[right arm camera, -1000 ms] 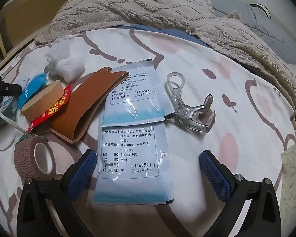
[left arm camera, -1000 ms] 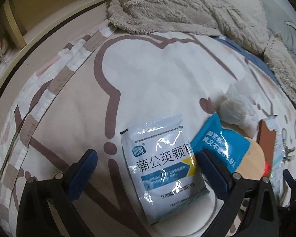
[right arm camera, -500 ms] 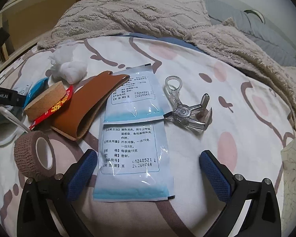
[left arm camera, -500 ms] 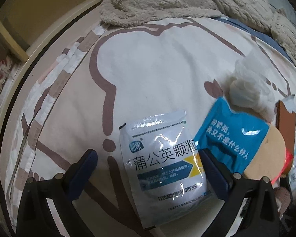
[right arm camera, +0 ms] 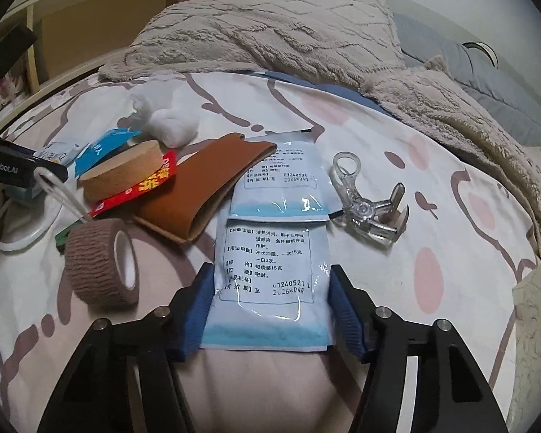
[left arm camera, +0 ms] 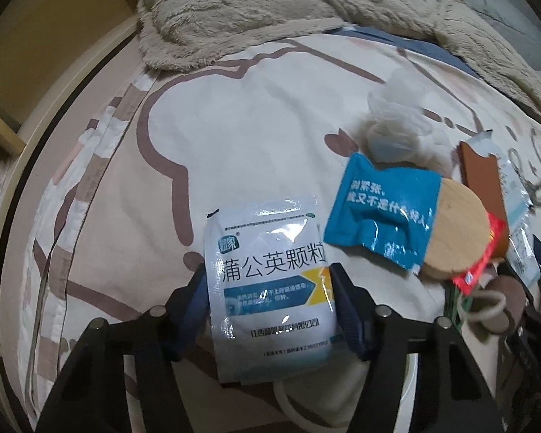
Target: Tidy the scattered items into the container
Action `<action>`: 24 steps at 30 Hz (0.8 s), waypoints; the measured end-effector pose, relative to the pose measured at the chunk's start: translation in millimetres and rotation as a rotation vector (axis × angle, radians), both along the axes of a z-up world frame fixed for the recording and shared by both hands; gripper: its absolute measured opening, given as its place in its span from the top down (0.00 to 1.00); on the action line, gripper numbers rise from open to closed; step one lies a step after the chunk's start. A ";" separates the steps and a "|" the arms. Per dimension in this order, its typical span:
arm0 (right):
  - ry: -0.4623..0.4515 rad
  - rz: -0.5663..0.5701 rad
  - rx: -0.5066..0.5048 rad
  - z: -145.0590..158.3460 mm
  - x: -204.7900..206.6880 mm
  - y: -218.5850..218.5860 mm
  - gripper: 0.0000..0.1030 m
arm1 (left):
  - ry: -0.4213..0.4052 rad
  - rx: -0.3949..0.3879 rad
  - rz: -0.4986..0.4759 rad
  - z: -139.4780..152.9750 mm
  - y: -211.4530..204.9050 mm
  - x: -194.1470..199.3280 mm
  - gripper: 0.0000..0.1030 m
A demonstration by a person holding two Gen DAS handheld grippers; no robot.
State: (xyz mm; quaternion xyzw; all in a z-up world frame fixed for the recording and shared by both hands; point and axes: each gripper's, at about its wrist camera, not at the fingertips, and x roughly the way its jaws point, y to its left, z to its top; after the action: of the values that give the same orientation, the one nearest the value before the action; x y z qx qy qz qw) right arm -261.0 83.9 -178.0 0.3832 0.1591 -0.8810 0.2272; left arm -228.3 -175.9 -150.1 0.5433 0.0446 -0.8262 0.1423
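Observation:
My left gripper (left arm camera: 268,294) has closed on a white medicine sachet (left arm camera: 270,274) with blue print, its blue pads against both side edges. My right gripper (right arm camera: 270,299) has closed the same way on the lower of two joined white sachets (right arm camera: 270,263) lying print-side up. Beside them on the bed lie a blue packet (left arm camera: 382,209), a cork disc (right arm camera: 122,169), a red packet (right arm camera: 140,187), a brown leather sleeve (right arm camera: 205,187), a brown bandage roll (right arm camera: 101,263), a cotton wad (right arm camera: 169,122) and a clear plastic clip (right arm camera: 368,202). No container shows.
A fluffy beige blanket (right arm camera: 270,36) lies across the back of the bed. A white ring cord (right arm camera: 21,231) lies at the left. A wooden shelf (right arm camera: 90,18) stands behind the bed's left edge (left arm camera: 54,115). The left gripper's body (right arm camera: 7,169) shows at the left.
Both grippers have gone from wide open to closed on the sachets between their pads. The left wrist view has shifted right and forward over the bed.

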 end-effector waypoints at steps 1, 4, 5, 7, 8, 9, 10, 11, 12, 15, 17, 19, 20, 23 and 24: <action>-0.009 -0.002 -0.014 0.3 1.5 2.3 0.43 | 0.007 0.012 -0.003 0.8 -3.7 4.3 0.42; -0.026 -0.008 -0.050 0.9 7.6 11.4 0.44 | 0.025 0.049 -0.009 6.1 -4.6 8.0 0.45; -0.033 -0.011 -0.062 1.4 11.1 14.8 0.44 | 0.031 0.057 -0.014 7.5 -5.4 11.2 0.45; -0.046 -0.014 -0.081 2.0 18.2 20.4 0.44 | 0.038 0.064 -0.023 8.8 1.9 20.8 0.45; -0.053 -0.015 -0.088 2.3 22.6 23.0 0.44 | 0.041 0.068 -0.027 9.1 2.9 22.9 0.45; -0.057 -0.016 -0.094 2.8 26.8 25.6 0.44 | 0.045 0.074 -0.032 9.2 2.4 23.6 0.45; -0.061 -0.018 -0.100 3.1 31.4 28.1 0.44 | 0.045 0.079 -0.040 9.6 2.5 26.2 0.45; -0.065 -0.021 -0.107 3.5 36.3 30.8 0.44 | 0.040 0.080 -0.048 9.5 3.6 26.9 0.45; -0.067 -0.025 -0.114 3.9 40.4 33.2 0.44 | 0.033 0.075 -0.062 10.7 5.7 29.5 0.45; -0.072 -0.043 -0.130 4.9 52.8 39.8 0.44 | 0.040 0.072 -0.115 14.7 12.5 36.2 0.45; -0.078 -0.052 -0.133 5.2 60.1 42.9 0.44 | 0.045 0.084 -0.156 17.8 20.0 43.6 0.45; -0.088 -0.058 -0.141 5.4 67.2 46.2 0.44 | 0.045 0.096 -0.203 19.5 31.1 50.9 0.45; -0.095 -0.061 -0.145 5.5 71.7 48.1 0.44 | 0.043 0.099 -0.228 19.7 37.6 54.3 0.45; -0.114 -0.069 -0.152 5.8 87.1 55.2 0.44 | 0.022 0.106 -0.314 17.5 61.6 64.2 0.45; -0.117 -0.071 -0.150 6.2 93.1 57.4 0.44 | 0.018 0.108 -0.350 16.7 71.7 68.8 0.45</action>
State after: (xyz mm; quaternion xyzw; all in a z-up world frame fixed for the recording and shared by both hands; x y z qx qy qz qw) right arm -167.9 141.3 -171.8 0.4215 0.0653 -0.8740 0.2329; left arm -159.5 -104.2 -133.4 0.5424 -0.0049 -0.8395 -0.0333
